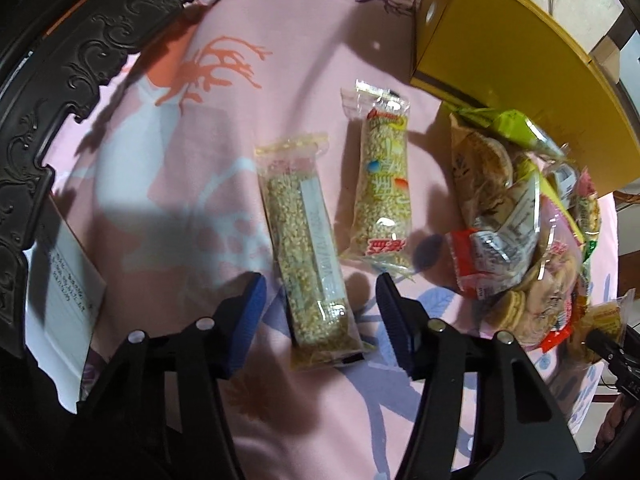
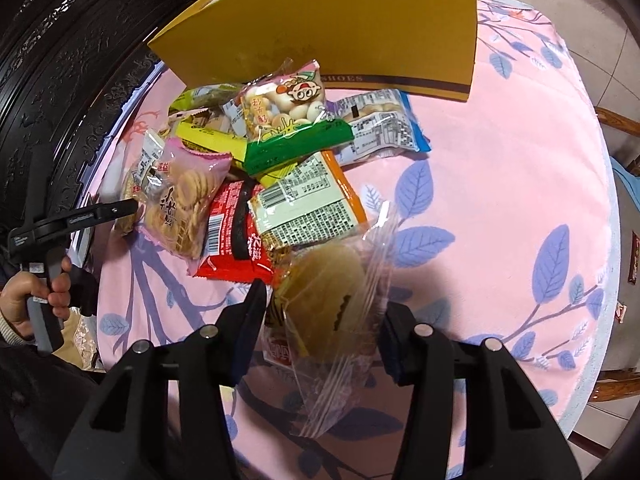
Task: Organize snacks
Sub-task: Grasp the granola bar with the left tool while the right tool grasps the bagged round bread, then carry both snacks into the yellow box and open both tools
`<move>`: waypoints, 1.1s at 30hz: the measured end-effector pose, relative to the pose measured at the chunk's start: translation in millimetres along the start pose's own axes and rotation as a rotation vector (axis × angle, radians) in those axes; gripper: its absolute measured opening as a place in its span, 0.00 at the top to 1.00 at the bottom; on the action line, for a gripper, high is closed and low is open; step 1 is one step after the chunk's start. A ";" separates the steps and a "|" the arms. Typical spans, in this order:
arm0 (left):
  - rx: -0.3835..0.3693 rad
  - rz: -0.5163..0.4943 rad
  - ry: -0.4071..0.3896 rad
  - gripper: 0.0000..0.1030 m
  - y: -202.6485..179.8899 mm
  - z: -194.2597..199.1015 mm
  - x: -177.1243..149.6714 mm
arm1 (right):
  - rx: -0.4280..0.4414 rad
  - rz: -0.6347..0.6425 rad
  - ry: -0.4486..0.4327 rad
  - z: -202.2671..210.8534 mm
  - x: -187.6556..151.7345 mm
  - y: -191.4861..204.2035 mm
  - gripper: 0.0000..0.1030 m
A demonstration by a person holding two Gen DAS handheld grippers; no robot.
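A long sesame-grain bar in a clear wrapper lies on the pink cloth. My left gripper points down over its near end, open, a blue pad on either side with a small gap to the wrapper. Just right of it lies a second grain bar with a red label. My right gripper is shut on a round brown cake in a crinkled clear packet, held above the cloth in front of the snack pile. The snack pile also shows at the right of the left wrist view.
A yellow shoe box stands behind the pile, with its corner in the left wrist view. Dark carved wood rims the left side. A white paper sheet lies at the left. The pink leaf-print cloth is bare to the right, up to the table edge.
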State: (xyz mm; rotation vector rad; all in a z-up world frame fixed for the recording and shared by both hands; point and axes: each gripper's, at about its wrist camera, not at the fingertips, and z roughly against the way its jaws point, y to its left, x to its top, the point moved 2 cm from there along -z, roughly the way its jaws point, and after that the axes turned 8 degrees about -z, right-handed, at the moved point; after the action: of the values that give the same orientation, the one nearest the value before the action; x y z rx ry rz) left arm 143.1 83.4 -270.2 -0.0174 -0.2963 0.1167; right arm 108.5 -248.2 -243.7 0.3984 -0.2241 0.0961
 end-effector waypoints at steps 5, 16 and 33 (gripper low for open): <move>0.039 -0.050 -0.015 0.44 -8.2 -5.1 1.1 | 0.014 0.012 0.042 -11.6 -3.1 5.0 0.50; -0.003 -0.015 -0.064 0.72 1.5 15.4 -12.3 | -0.002 0.044 0.024 -5.4 -2.5 15.8 0.67; -0.101 -0.072 -0.209 0.72 -14.4 75.6 -12.2 | 0.028 0.018 -0.020 12.0 -0.5 15.1 0.67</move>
State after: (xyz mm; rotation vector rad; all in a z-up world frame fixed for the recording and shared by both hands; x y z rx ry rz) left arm 111.1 67.6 -200.9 -0.0952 -0.5108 0.0319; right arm 103.6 -239.1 -227.4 0.4259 -0.2465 0.1132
